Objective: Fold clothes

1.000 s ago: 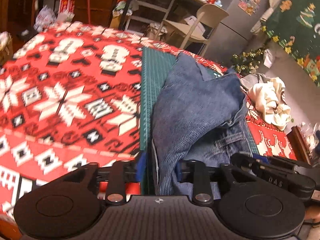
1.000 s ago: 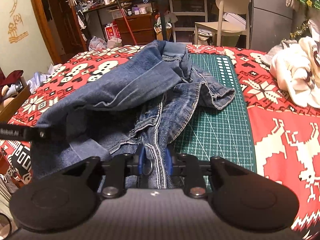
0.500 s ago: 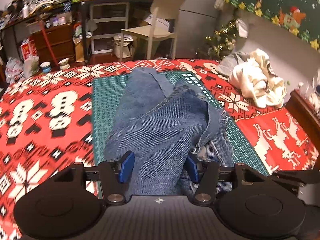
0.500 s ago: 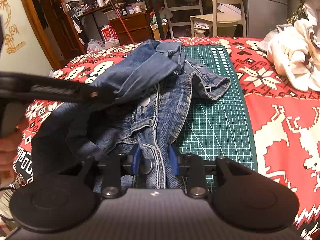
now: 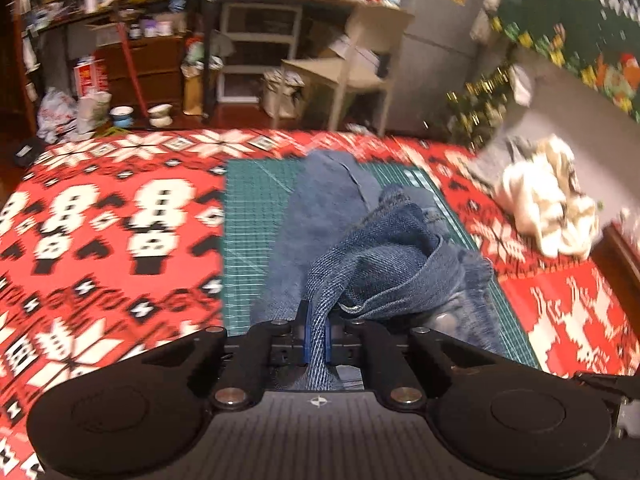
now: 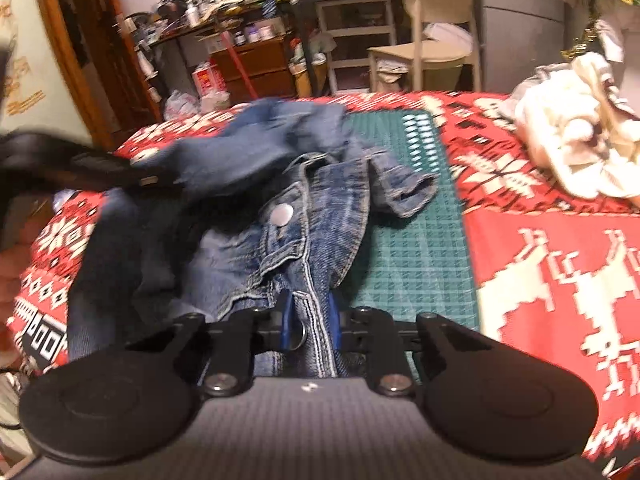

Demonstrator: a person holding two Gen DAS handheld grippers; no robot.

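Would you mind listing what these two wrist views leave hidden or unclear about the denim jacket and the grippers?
- Left wrist view: the denim jacket is motion-blurred, and its near hem is hidden behind the left gripper, which is shut on a fold.
- Right wrist view: the jacket's left part is smeared, so its sleeve there is unreadable.
- Right wrist view: the right gripper is closing around the seamed placket; pad contact is hidden by cloth.

The denim jacket (image 6: 304, 216) is coarse, faded blue cloth with pale stitching and a shiny metal button (image 6: 282, 213), lying on a matt green gridded cutting mat (image 6: 412, 248) over a woven red patterned blanket (image 5: 112, 240).
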